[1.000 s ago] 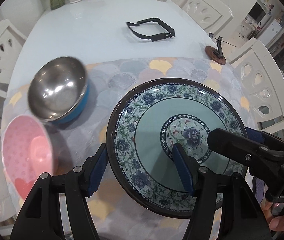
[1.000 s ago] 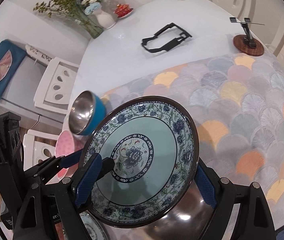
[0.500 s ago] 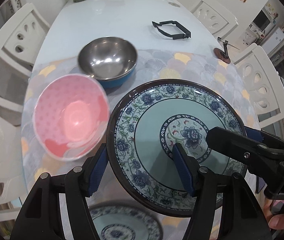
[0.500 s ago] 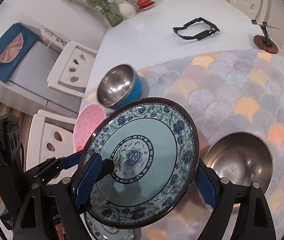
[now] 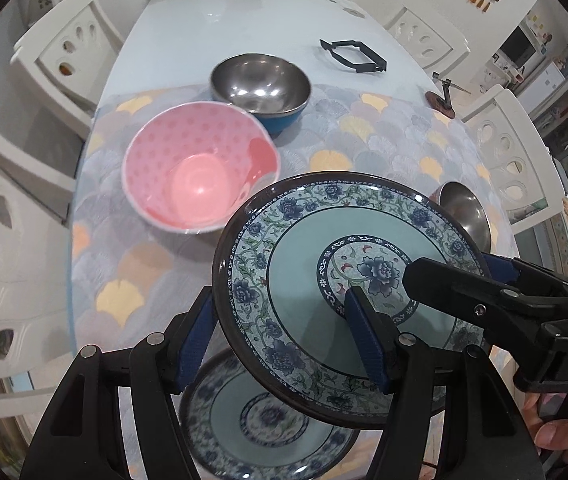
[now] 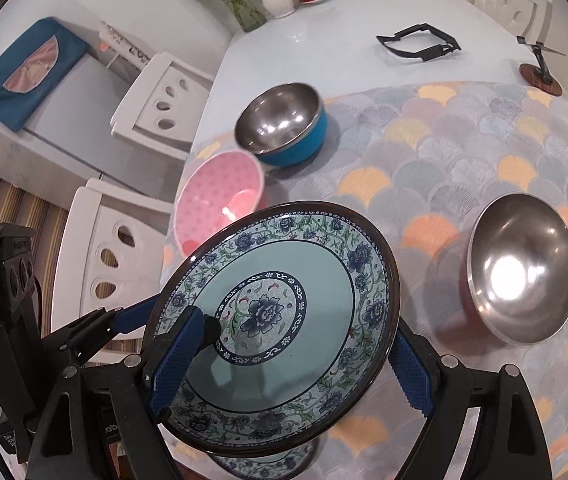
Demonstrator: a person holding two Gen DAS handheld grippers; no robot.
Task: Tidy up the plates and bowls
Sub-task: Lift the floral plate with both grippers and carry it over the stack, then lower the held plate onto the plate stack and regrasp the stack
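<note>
You swung the floral plate (image 5: 347, 280), pinched by both grippers (image 5: 280, 340) (image 6: 287, 364), over the matching plate (image 5: 260, 420) at 6 o'clock, so stacking looked next.

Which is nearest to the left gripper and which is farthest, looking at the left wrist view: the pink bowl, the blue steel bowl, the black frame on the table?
From the left gripper, which grips the held floral plate:
1. Pink bowl, just ahead to the left on the patterned cloth.
2. Blue steel bowl, behind the pink bowl at the cloth's far edge.
3. Black frame, farther back to the right on bare white table.
</note>
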